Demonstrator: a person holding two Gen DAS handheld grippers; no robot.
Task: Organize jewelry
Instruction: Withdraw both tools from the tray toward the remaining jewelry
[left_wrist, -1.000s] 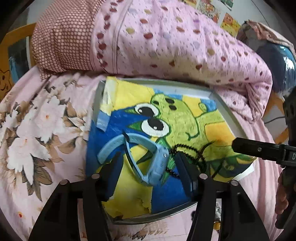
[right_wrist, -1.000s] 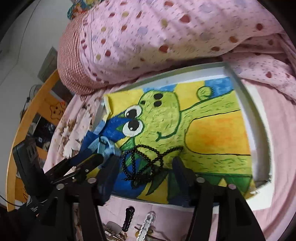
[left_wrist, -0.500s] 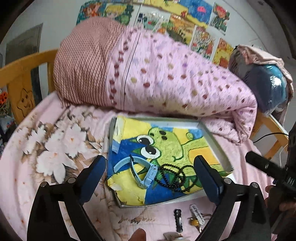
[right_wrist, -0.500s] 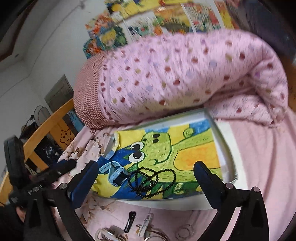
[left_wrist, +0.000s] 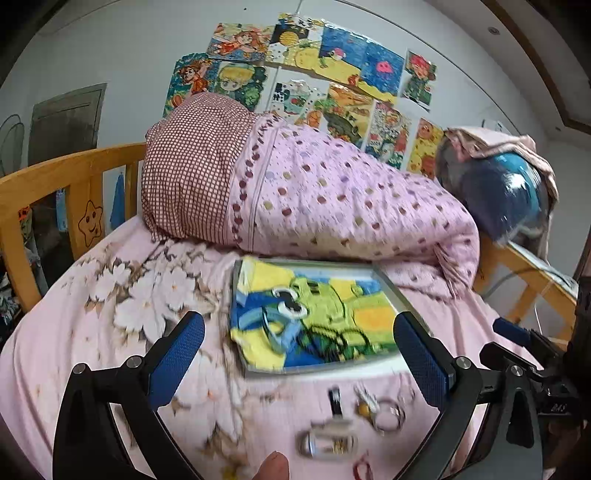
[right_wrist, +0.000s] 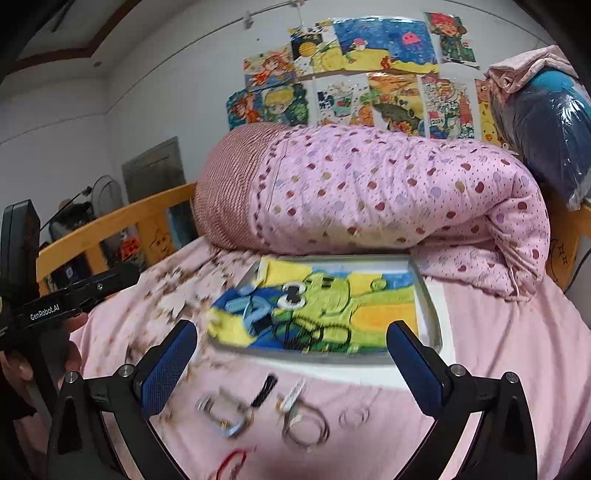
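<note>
Loose trinkets (right_wrist: 258, 410) are lying scattered on the bed (right_wrist: 509, 339) before the tray (right_wrist: 430, 317); the rolled quilt (right_wrist: 388, 195) is blocking passage behind it, overhanging its far edge.

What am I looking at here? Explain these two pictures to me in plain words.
There is no robot. A person holds a two-fingered tool in each hand, and a camera on each tool looks forward along its blue-padded jaws. One picture comes from the left gripper, whose jaws are opening with nothing between them. The other comes from the right gripper, open and empty. Both face a bed. On it lies a tray lined with a frog drawing, holding a blue watch and a black bead necklace. Nearer, blurred small pieces, rings among them, lie on the pink sheet. Behind is a rolled quilt.
</note>
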